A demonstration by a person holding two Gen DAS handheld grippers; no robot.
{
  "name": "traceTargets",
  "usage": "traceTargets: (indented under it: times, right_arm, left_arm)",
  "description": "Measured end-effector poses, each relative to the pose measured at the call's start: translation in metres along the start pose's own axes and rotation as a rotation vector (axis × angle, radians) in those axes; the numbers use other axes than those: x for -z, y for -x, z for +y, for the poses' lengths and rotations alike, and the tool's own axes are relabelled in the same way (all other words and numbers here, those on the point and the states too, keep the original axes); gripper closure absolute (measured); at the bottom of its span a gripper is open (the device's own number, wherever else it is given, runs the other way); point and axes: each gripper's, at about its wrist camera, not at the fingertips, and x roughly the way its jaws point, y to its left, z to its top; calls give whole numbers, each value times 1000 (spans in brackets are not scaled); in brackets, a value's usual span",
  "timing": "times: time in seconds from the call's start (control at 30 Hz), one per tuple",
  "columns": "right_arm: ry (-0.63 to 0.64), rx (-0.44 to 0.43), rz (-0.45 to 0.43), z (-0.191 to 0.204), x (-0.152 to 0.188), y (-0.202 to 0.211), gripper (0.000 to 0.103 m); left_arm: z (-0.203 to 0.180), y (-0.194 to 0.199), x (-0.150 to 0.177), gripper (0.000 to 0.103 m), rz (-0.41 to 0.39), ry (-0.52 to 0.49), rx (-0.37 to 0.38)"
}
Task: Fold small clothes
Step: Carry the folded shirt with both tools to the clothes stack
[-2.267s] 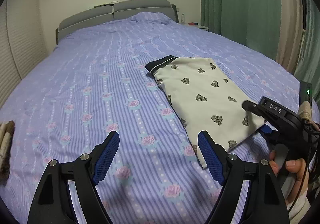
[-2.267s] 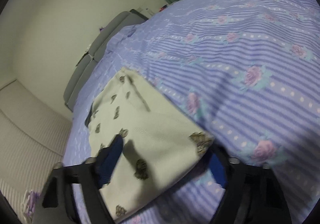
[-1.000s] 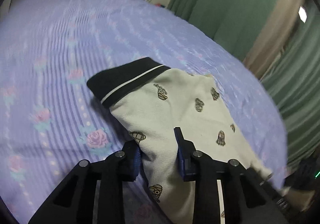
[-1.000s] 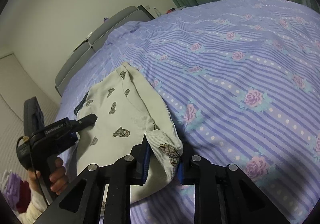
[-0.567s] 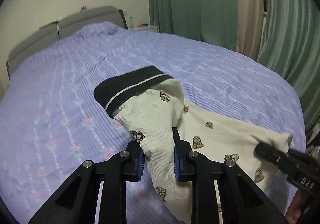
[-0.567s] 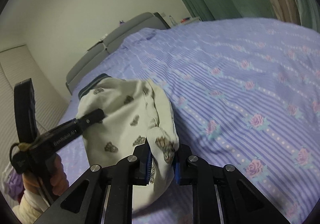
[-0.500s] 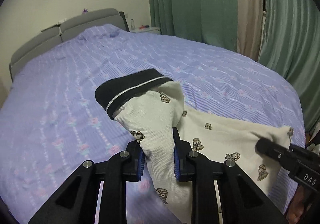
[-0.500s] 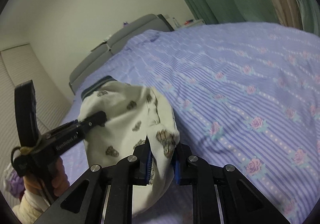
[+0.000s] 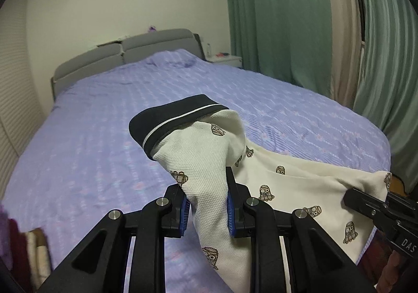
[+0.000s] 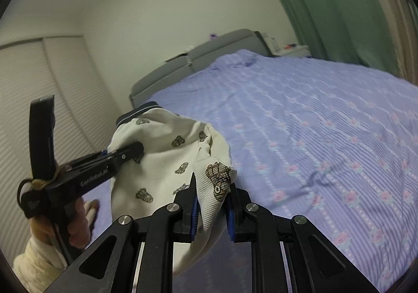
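**Garment off the bed, held at both ends**

Left gripper [image 9: 206, 208] jaws pinch the cream printed garment [image 9: 295, 183] just below its dark waistband [image 9: 172, 120]; right gripper [image 10: 213, 210] jaws pinch the opposite hem corner. Long axis runs gripper to gripper, waistband toward the headboard [image 9: 122, 55]. 2.3 s ago it lay flat on the bed [image 9: 91, 136]; now it hangs above it.

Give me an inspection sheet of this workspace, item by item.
Surface: bed under a lilac floral cover.
Job's things: cream printed garment with a dark band, lifted above the bed.
Clutter: folded textiles at the lower left edge, blurred.
Grippers: left gripper and right gripper each shut on the garment.
Cables: a cord loop on the left gripper's handle.
Surroundings: grey headboard, green curtains, nightstand.
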Motion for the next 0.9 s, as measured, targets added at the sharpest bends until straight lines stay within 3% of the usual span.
traceTargets:
  times: [0.37, 0.6, 0.9]
  right_arm:
    - [117, -160, 7, 105, 7, 18, 85]
    - [182, -266, 27, 180, 6, 10, 85]
    - [251, -406, 36, 289, 3, -17, 85]
  left_arm:
    - [76, 110, 12, 79, -65, -1, -167]
    - [135, 163, 16, 79, -83, 15, -264]
    - [229, 210, 6, 79, -77, 25, -336]
